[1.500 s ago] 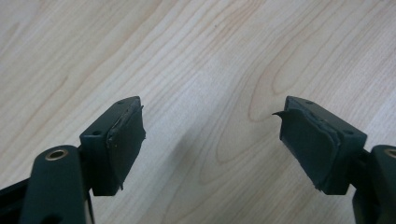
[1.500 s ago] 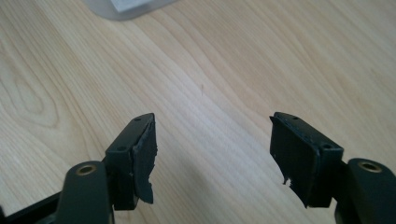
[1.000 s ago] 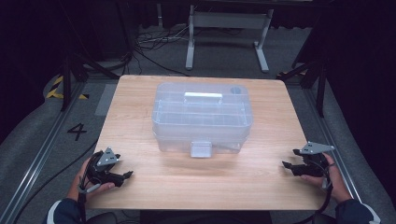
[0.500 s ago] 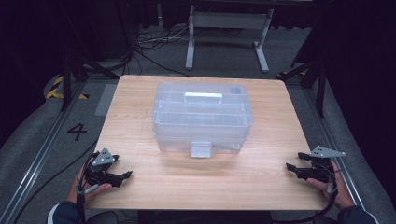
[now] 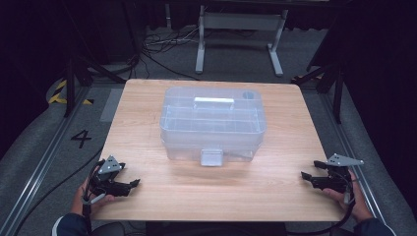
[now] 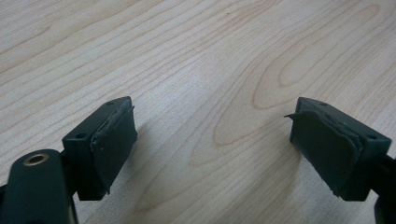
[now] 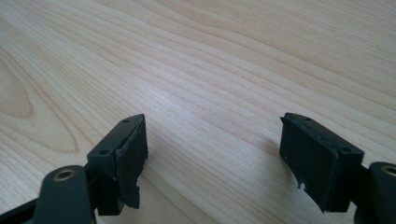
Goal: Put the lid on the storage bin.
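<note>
Wood-grain table (image 5: 147, 123) is seen from the high view, with a clear plastic storage box (image 5: 212, 123) set near its middle, slightly toward the far edge. The box is closed by a translucent lid carrying a white handle (image 5: 213, 102), and a small latch (image 5: 212, 157) hangs at the centre of its near wall. Well to the left of the box and nearer the person, the left gripper (image 5: 132, 185) is held low over the table's near-left corner by a hand (image 5: 93, 196); its jaws are spread and nothing is held between them. Well to the right of the box, at the table's near-right edge, the right gripper (image 5: 308, 173) is held by the other hand (image 5: 351, 199), its jaws also parted and empty (a grey three-cornered plate is carried on top of each gripper). A cable is trailed from each toward the person.

From the left gripper view, the left gripper (image 6: 212, 140) is shown with its two black padded jaws set wide apart, bare wood lying between them; the pads are worn at the edges.

From the right gripper view, the right gripper (image 7: 212, 154) is likewise shown wide open over bare wood grain, with nothing grasped and the pad edges chipped.
</note>
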Action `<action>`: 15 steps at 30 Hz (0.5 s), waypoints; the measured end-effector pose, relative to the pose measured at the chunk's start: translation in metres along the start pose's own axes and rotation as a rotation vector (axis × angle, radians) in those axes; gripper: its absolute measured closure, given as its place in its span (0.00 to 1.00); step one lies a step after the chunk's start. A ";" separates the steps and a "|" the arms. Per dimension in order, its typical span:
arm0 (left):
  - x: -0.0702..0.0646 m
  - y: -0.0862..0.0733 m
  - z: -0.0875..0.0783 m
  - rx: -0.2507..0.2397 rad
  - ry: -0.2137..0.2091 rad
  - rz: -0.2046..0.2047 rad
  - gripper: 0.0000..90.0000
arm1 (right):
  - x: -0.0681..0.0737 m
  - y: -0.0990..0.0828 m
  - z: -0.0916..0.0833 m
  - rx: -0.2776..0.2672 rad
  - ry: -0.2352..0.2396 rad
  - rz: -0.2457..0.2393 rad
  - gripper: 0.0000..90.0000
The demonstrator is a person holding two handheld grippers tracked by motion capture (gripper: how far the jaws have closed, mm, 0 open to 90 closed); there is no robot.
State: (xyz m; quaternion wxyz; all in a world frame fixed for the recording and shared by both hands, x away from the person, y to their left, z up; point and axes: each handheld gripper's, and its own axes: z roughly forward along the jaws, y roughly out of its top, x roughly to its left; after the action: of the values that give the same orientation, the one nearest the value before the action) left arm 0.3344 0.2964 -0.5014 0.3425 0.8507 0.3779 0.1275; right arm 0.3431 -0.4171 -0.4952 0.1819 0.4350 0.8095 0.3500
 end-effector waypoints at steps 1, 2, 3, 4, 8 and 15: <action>0.000 0.000 0.000 0.000 0.000 0.000 0.16 | 0.000 0.000 0.000 0.000 0.000 0.000 0.26; 0.000 0.000 0.000 0.000 0.000 0.000 0.16 | 0.000 0.000 0.000 0.000 0.000 0.000 0.26; 0.000 0.000 0.000 0.000 0.000 0.000 0.16 | 0.000 0.000 0.000 0.000 0.000 0.000 0.26; 0.000 0.000 0.000 0.000 0.001 0.000 0.16 | 0.000 0.000 0.000 0.000 0.000 0.000 0.26; 0.000 0.000 0.000 0.000 0.000 -0.005 0.16 | 0.000 0.000 0.000 0.000 -0.001 0.001 0.26; 0.000 0.000 0.000 0.001 0.004 0.000 0.16 | 0.000 0.000 0.000 0.000 -0.003 0.003 0.26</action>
State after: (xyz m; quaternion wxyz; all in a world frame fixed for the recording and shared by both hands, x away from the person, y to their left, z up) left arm 0.3345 0.2958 -0.5013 0.3413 0.8505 0.3788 0.1291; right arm 0.3430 -0.4166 -0.4952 0.1826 0.4367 0.8086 0.3494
